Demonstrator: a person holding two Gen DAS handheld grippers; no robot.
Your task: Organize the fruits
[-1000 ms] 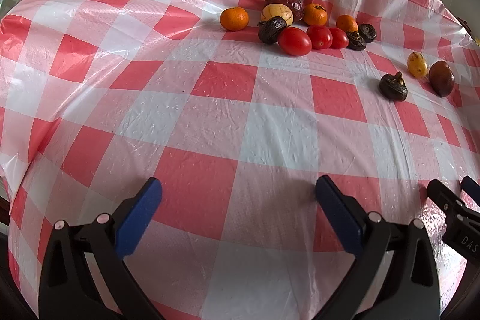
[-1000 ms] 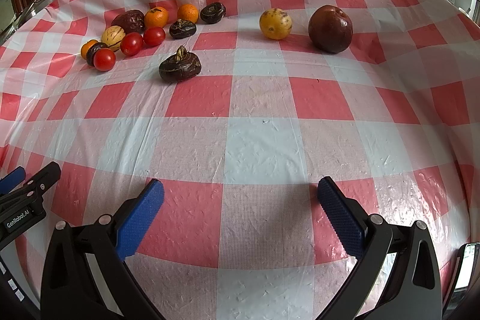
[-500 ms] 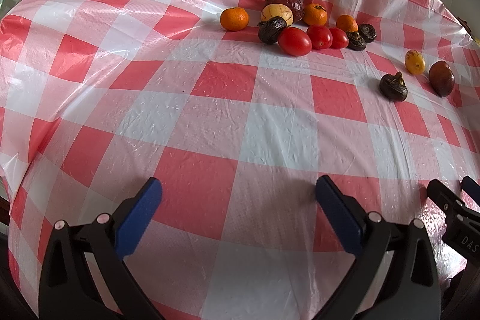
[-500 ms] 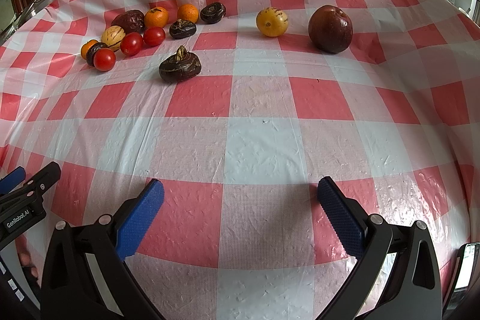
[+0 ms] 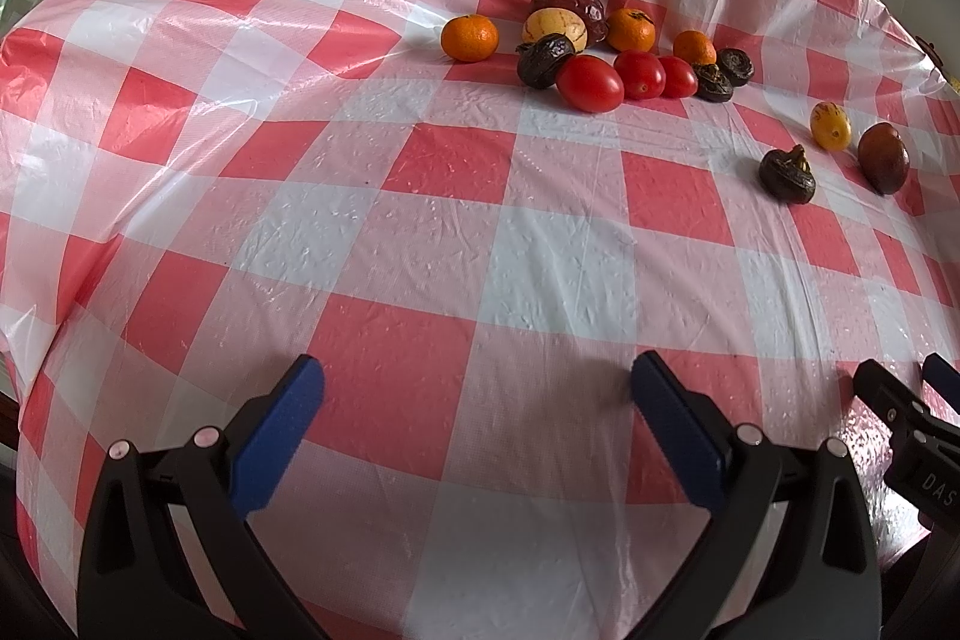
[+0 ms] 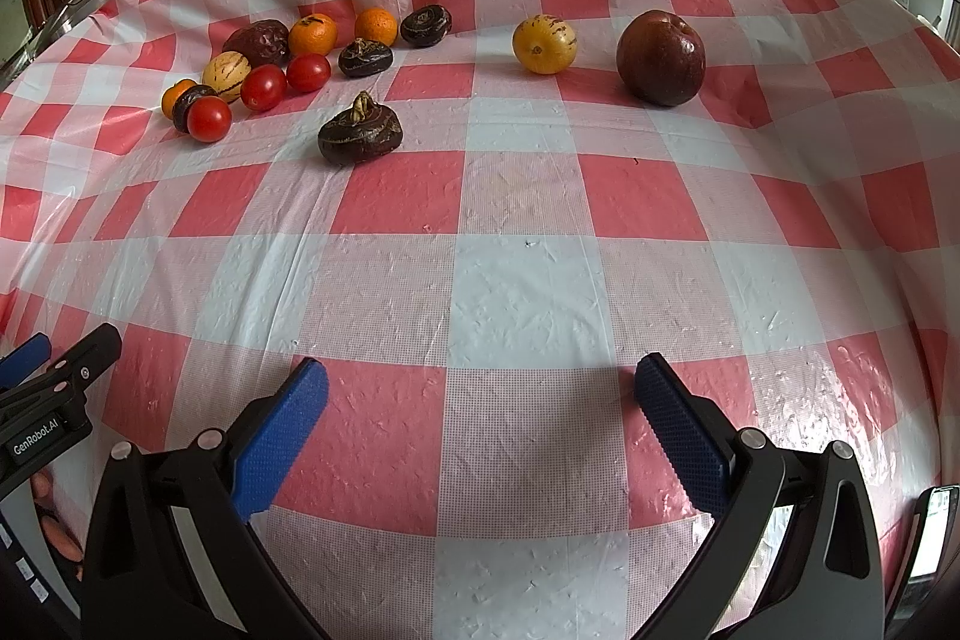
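A cluster of fruit lies at the far side of the checked table: oranges (image 5: 469, 37), red tomatoes (image 5: 589, 83), a pale striped melon (image 5: 553, 28), a dark red date (image 5: 567, 4) and dark water chestnuts (image 5: 543, 59). Apart to the right lie one water chestnut (image 6: 360, 133), a yellow striped fruit (image 6: 544, 44) and a dark red plum (image 6: 660, 49). My left gripper (image 5: 477, 388) and right gripper (image 6: 480, 394) are both open and hold nothing, low over the near edge, far from all the fruit.
The red-and-white plastic tablecloth (image 5: 420, 244) covers the round table and is wrinkled. Each gripper shows at the edge of the other's view: the right gripper (image 5: 903, 370) and the left gripper (image 6: 75, 337), side by side. Walls with sockets stand behind the table.
The yellow striped fruit rolled a little to the left, away from the plum, and turned over. Both grippers stayed where they were.
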